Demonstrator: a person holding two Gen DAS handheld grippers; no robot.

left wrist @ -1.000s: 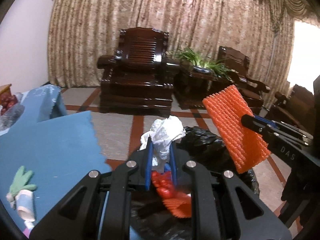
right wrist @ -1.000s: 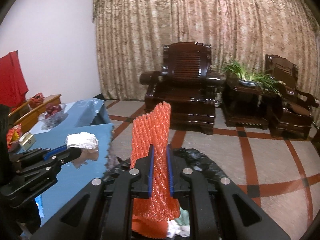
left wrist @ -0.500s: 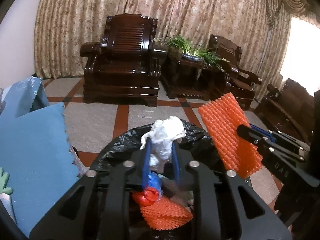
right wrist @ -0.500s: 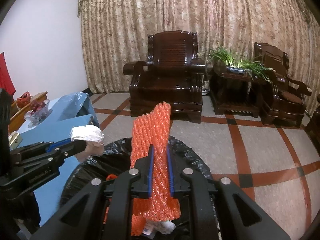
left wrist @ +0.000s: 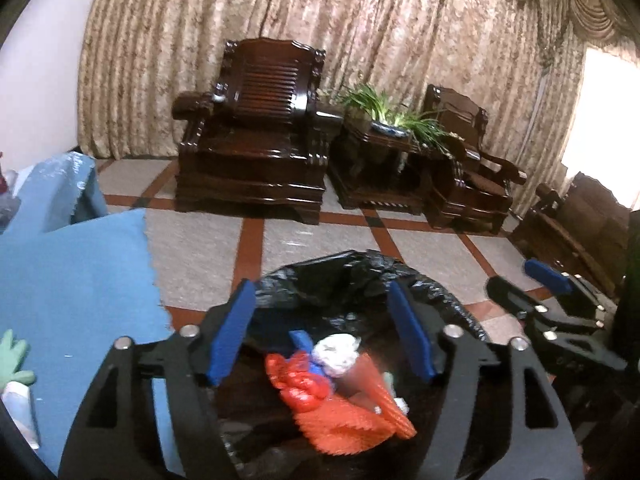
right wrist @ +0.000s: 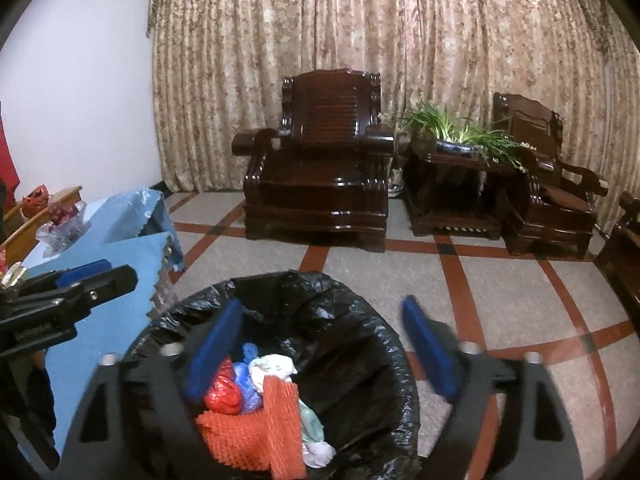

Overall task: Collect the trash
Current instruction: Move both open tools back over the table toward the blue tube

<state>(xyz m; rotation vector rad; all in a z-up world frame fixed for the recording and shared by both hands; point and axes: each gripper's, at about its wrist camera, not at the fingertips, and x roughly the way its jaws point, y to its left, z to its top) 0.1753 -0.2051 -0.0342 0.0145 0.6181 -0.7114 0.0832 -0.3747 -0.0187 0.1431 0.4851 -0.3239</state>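
Note:
The bin with a black bag [left wrist: 340,260] [right wrist: 280,280] stands on the floor right below both grippers. My left gripper [left wrist: 320,286] hangs over it, jaws opening, nothing between the blue pads. The crumpled white tissue [left wrist: 335,354] [right wrist: 272,366] lies loose inside on red and blue bags. My right gripper [right wrist: 322,302] is also over the bin, jaws opening and empty. The orange foam net [right wrist: 286,428] [left wrist: 348,420] rests in the bin on another orange net. Each gripper shows in the other's view: the right gripper [left wrist: 528,284] at the right edge, the left gripper [right wrist: 108,274] at the left.
A table under a blue cloth [left wrist: 72,280] [right wrist: 120,264] adjoins the bin on the left, with a green glove-like item [left wrist: 12,360] and a bag of fruit [right wrist: 60,220]. Dark wooden armchairs [left wrist: 256,140] and a plant stand [left wrist: 380,128] line the curtain; tiled floor lies between.
Both grippers went from shut to open. The white tissue left the left gripper and the orange net left the right one; both now lie in the bin.

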